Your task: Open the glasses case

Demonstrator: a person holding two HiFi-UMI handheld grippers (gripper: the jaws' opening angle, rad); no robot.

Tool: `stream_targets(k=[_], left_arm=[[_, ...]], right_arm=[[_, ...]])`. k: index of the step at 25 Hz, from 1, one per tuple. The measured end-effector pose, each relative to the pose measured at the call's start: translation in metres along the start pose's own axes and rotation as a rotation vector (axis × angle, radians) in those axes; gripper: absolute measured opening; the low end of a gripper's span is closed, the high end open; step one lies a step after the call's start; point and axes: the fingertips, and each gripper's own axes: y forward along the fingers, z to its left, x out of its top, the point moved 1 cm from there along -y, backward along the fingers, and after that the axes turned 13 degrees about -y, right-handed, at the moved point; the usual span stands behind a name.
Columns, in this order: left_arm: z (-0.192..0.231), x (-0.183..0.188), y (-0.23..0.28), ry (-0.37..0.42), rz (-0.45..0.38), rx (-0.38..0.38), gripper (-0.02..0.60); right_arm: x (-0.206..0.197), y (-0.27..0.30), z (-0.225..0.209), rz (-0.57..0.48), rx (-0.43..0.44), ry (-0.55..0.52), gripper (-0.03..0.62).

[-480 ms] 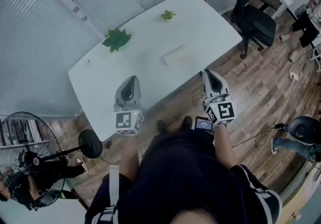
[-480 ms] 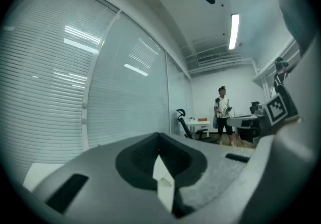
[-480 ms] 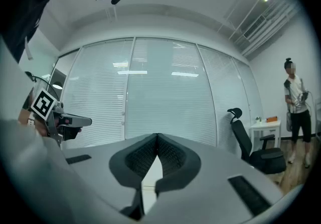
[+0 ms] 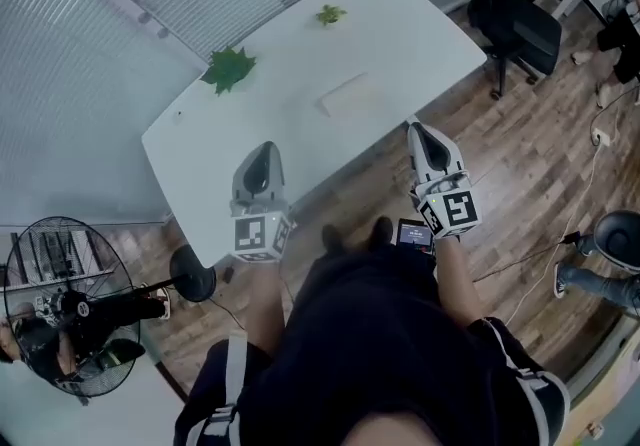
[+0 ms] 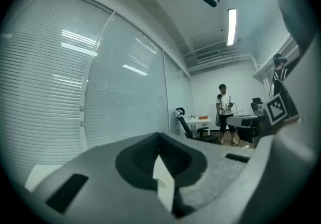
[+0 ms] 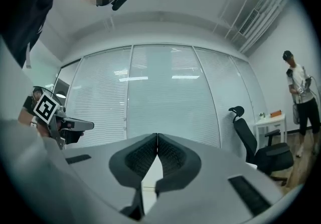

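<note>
The glasses case (image 4: 347,94), a pale flat oblong, lies shut on the white table (image 4: 420,44), near its front edge. My left gripper (image 4: 265,151) is held level over the table's near edge, to the left of the case and short of it. The right gripper (image 4: 419,131) hovers at the table's front right edge, to the right of the case. Neither touches the case. In the left gripper view the left gripper (image 5: 159,137) has its jaws closed tip to tip with nothing between them. The right gripper (image 6: 157,137) is likewise shut and empty. No gripper view shows the case.
A large green leaf (image 4: 228,67) and a small one (image 4: 330,14) lie on the far side of the table. A black office chair (image 4: 515,19) stands to the right, a floor fan (image 4: 60,309) to the left. A person (image 5: 223,112) stands at the back of the room.
The head view has shifted slightly. Both grippers keep their places at the table's near edge and stay shut; the case has not moved.
</note>
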Motion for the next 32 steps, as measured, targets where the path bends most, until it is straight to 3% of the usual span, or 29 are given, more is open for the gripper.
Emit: stream_targets(k=[21, 32], left_arm=[[-0.016, -0.001, 0.019, 0.024, 0.030, 0.035, 0.000], [0.026, -0.016, 0.081, -0.049, 0.002, 0.023, 0.000]], right_arm=[[-0.043, -0.006, -0.033, 0.072, 0.001, 0.057, 0.015], [-0.051, 0.076, -0.033, 0.104, 0.047, 0.008, 0.015]])
